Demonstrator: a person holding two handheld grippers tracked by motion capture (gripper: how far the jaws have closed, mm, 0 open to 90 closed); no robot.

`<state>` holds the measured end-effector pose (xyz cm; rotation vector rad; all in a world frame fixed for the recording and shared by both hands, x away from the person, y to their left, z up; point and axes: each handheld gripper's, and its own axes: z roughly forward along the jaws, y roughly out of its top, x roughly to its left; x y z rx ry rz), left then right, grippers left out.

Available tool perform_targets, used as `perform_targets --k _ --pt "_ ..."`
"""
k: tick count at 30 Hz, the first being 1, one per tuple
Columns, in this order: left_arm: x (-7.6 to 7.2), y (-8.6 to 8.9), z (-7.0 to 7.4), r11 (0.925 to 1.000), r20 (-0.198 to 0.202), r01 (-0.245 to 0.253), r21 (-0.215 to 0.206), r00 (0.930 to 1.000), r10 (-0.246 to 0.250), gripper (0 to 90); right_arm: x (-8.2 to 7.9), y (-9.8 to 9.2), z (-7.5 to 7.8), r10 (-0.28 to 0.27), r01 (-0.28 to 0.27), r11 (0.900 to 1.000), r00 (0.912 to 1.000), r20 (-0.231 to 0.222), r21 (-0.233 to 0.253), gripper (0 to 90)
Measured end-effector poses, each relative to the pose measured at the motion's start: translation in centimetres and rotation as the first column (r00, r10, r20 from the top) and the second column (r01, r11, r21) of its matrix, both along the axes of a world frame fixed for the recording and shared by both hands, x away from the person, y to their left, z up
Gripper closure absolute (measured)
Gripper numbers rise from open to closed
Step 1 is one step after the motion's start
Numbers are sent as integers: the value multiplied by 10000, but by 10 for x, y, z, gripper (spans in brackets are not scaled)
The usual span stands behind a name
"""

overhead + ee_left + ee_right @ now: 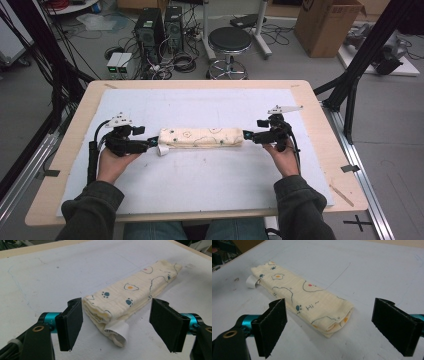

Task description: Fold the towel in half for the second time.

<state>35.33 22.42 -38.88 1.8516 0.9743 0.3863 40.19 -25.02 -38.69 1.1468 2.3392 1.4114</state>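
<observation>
Lab floor behind: PC towers (159, 27), black stool (229, 42), cardboard box (327, 25) at 1 o'clock. Wooden table (75, 120) carries a white mat (210, 172).

Folded cloth (201, 137) lies flat at mat centre, long axis 9-to-3 o'clock in the high view. Cream fabric, paw and fried-egg print. White tag (162, 150) sticks out at its 9 o'clock end.

Left gripper (150, 145) at 9 o'clock of the cloth, tips just beside the tag end. Jaws wide apart, nothing between the pads; in the left gripper view the folded end (100, 313) sits just ahead of the gap, not touched.

Right gripper (248, 135) at 3 o'clock of the cloth, tips at its end. Jaws wide apart too; in the right gripper view the cloth's near end (332, 325) lies ahead of them, clear of both pads.

Both held by a hand, forearms in dark sleeves from 6 o'clock.
</observation>
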Motion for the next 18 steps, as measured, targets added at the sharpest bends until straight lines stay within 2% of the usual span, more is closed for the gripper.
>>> perform_targets --k 10,12,18 --pt "-7 -2 3 9998 173 144 159 9997 -147 271 -10 -12 -4 -138 138 9999 9999 4 32 120" --pt "-10 -1 1 9999 207 131 51 9997 -132 271 -13 -15 -4 -159 158 9999 9998 73 61 120" --pt "-17 2 -6 9998 122 155 139 9998 -156 266 -21 -22 -4 -243 242 9997 9996 114 78 120"
